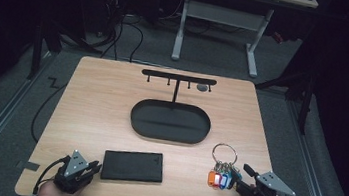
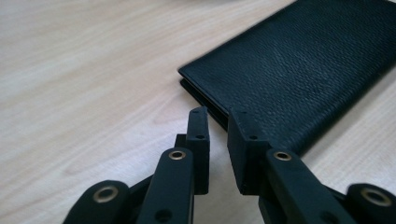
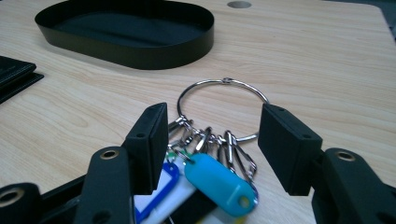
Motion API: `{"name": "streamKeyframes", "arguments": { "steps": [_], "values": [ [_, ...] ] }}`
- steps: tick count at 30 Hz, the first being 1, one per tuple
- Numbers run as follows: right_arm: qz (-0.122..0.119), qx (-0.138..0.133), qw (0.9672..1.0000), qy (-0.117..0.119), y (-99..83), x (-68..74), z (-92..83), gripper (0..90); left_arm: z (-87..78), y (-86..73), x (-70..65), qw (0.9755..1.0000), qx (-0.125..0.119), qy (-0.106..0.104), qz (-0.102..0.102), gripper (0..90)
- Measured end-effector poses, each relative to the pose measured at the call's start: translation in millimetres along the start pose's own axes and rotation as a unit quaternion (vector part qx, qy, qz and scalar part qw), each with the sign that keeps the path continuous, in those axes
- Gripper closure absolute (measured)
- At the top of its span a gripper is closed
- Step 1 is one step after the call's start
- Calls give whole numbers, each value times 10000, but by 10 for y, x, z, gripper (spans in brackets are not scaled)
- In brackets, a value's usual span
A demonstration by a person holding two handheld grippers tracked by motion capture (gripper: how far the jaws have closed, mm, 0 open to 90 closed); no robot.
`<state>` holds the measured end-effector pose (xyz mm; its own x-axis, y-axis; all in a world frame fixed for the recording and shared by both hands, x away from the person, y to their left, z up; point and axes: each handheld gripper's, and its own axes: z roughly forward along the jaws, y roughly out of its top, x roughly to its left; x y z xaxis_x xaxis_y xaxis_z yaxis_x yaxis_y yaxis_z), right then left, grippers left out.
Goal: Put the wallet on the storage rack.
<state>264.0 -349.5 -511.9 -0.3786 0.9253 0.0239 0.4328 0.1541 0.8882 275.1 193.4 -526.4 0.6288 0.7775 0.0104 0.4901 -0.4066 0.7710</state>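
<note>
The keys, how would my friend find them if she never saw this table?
Start at the black oval tray in the middle of the wooden table, then look toward its near right corner. There, just ahead of the right gripper, lies the key ring. It is a big silver loop with bright orange, blue and teal tags, unlike the plain black wallet left of it.

Pale wood-grain table [image 1: 95,113]; matt pebbled leather-like wallet [image 2: 299,70]; shiny metal key ring [image 3: 223,95]; glossy plastic tags [image 3: 219,184]
</note>
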Motion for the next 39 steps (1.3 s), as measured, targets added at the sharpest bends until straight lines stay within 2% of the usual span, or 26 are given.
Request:
{"name": "streamKeyframes", "arguments": {
  "steps": [3,9,14,17,22,24,25,26,27,28,30,35,39],
  "values": [
    [-31,50,9999,101,27,29,82,423,-1,-19,-59,9999,40,45,125,821],
    [-131,68,9997,183,73,87,153,420,-39,-49,-174,9996,58,-106,270,827],
    [-177,51,9996,206,87,92,166,422,-6,-17,-334,9982,16,-463,368,806],
    [-160,69,9996,207,75,90,168,422,16,22,-433,9965,-34,-631,547,791],
    [-90,84,9998,142,49,58,158,423,5,56,-469,9949,-144,-774,623,777],
    [-62,90,9999,117,41,45,150,424,-14,62,-459,9954,-178,-711,612,773],
    [-42,80,9999,103,39,40,145,424,-28,69,-440,9966,-161,-563,588,766],
    [-31,68,9999,86,38,36,138,424,-45,77,-409,9978,-176,-430,468,752],
    [-17,60,10000,71,37,35,131,424,-71,78,-356,9984,-242,-388,320,741],
    [-13,46,10000,60,35,32,124,424,-81,77,-331,9985,-283,-393,257,737],
    [7,65,10000,47,25,30,115,424,-91,76,-292,9985,-319,-378,228,713],
    [23,88,10000,2,-9,6,73,424,-46,152,-324,9976,-469,-435,253,625],
    [72,122,9999,-58,-49,-20,16,424,69,251,-442,9954,-510,-733,345,536]
  ]
}}
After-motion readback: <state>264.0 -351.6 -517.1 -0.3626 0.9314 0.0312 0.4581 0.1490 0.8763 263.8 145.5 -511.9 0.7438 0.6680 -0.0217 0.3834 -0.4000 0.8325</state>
